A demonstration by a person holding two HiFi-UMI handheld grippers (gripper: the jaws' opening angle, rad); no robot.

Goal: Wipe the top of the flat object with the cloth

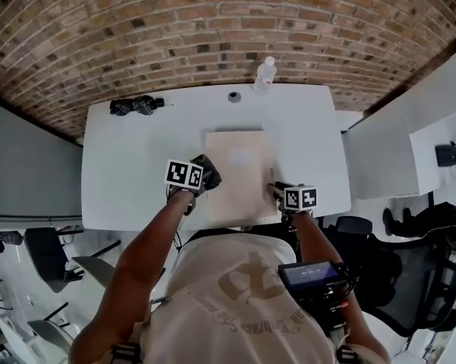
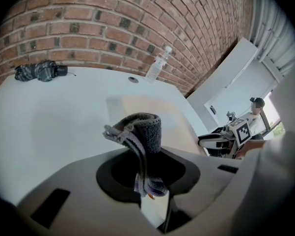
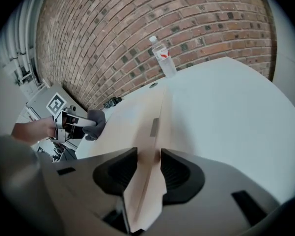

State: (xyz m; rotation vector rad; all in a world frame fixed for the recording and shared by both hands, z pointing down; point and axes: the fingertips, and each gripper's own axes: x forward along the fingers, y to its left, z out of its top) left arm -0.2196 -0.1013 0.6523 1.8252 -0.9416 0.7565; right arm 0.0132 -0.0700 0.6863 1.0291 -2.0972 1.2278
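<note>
Left gripper (image 2: 149,181) jaws closed on a grey cloth (image 2: 145,127); right gripper (image 3: 146,173) jaws pinch the edge of the beige flat board (image 3: 137,117).
Cloth bunches up out of the left jaws, at the board's left edge; contact unclear. Board lies flat mid white table (image 1: 136,165), right gripper at its near right edge. Water bottle (image 1: 265,73) stands at the far table edge, dark bundle (image 1: 135,105) far left, well apart.
</note>
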